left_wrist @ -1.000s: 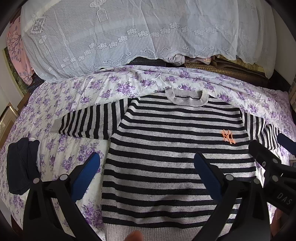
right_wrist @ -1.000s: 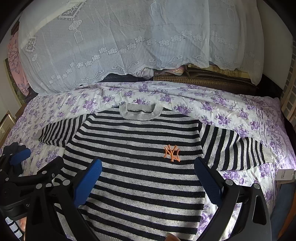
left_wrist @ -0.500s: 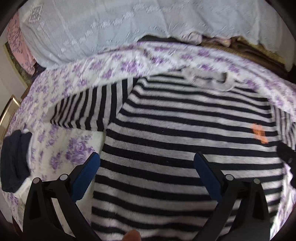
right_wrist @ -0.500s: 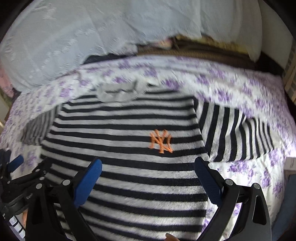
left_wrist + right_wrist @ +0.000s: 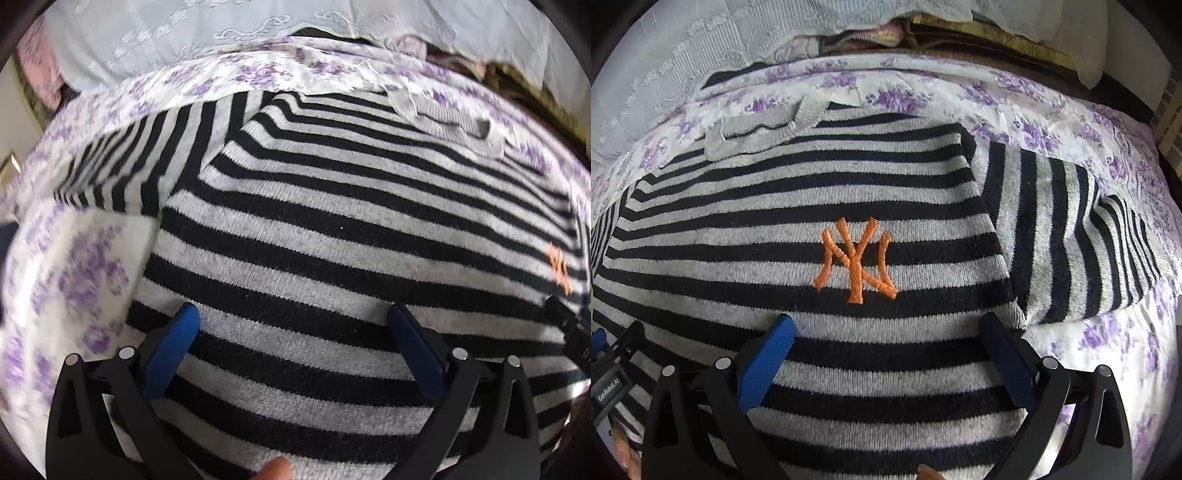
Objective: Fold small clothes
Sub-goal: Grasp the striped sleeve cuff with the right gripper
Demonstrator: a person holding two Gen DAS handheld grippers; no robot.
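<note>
A small black-and-grey striped sweater (image 5: 332, 229) lies flat, front up, on a floral bed sheet, sleeves spread out to both sides. It has a grey collar (image 5: 764, 129) and an orange NY logo (image 5: 855, 258) on the chest. My left gripper (image 5: 291, 321) is open, low over the sweater's left body part, near the left sleeve (image 5: 147, 162). My right gripper (image 5: 886, 328) is open, low over the chest just below the logo, left of the right sleeve (image 5: 1071, 236). Neither holds anything.
The white sheet with purple flowers (image 5: 1108, 350) covers the bed around the sweater. A white lace cover (image 5: 184, 40) over piled bedding runs along the far side. The left gripper's body shows at the right wrist view's left edge (image 5: 613, 373).
Both grippers have moved forward and down, close to the sweater, which now fills both views. Both stay open. The sweater has not moved.
</note>
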